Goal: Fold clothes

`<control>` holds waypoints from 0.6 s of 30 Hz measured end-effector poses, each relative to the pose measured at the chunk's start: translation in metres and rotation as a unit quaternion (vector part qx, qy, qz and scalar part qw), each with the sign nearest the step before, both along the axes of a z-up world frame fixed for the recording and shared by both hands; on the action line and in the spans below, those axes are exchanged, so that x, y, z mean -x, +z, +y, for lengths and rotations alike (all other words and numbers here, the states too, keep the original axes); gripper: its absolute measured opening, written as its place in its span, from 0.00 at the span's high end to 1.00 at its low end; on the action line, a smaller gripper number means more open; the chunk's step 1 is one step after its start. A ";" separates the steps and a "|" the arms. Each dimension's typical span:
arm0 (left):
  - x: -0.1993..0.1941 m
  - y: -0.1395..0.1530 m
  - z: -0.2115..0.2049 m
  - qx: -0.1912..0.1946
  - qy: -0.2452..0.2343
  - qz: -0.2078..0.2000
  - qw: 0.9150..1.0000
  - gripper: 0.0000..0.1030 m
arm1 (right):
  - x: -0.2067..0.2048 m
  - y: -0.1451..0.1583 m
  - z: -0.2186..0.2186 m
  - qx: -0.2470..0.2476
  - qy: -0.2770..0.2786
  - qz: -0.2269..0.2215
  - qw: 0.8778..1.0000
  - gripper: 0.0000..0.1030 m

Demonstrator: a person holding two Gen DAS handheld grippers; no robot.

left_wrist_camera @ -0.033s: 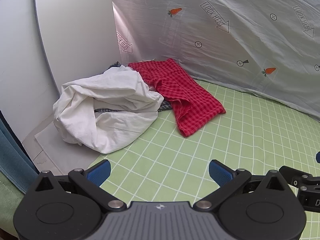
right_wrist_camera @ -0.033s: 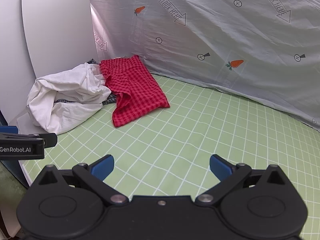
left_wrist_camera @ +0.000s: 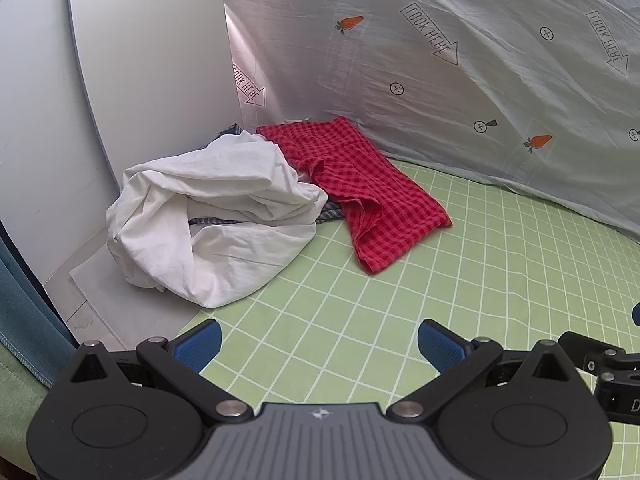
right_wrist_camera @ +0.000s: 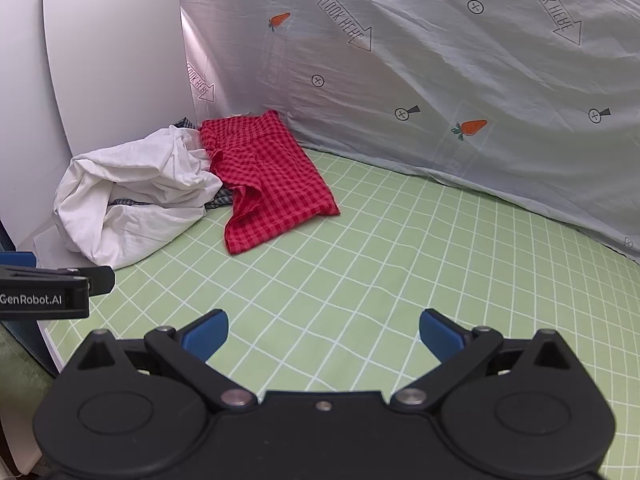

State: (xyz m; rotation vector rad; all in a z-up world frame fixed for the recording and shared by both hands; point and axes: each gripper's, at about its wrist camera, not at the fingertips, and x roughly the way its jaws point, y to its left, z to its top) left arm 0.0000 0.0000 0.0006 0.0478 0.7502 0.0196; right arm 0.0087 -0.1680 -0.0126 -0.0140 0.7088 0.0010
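Observation:
A crumpled white garment (left_wrist_camera: 208,220) (right_wrist_camera: 132,196) lies in a heap at the far left of the green checked mat (left_wrist_camera: 460,300) (right_wrist_camera: 400,272). A red checked garment (left_wrist_camera: 360,196) (right_wrist_camera: 268,192) lies beside it on its right, partly tucked under it. A grey-blue plaid cloth (left_wrist_camera: 330,212) peeks out between them. My left gripper (left_wrist_camera: 318,344) is open and empty, above the mat in front of the heap. My right gripper (right_wrist_camera: 324,334) is open and empty, to the right of the left one, well short of the clothes.
A white board (left_wrist_camera: 152,68) (right_wrist_camera: 116,52) leans at the left behind the heap. A pale printed sheet (left_wrist_camera: 460,80) (right_wrist_camera: 440,80) hangs as a backdrop along the mat's far edge. A teal cloth (left_wrist_camera: 24,312) hangs at the left edge.

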 end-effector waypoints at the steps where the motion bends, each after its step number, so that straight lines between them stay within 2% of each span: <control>1: 0.000 0.000 0.000 -0.002 0.000 0.000 1.000 0.00 | 0.000 0.000 0.000 0.000 0.000 0.000 1.000 0.00; 18: -0.001 -0.002 -0.002 -0.002 0.002 0.002 1.000 0.00 | 0.002 -0.001 -0.001 -0.002 -0.002 -0.002 1.000 0.00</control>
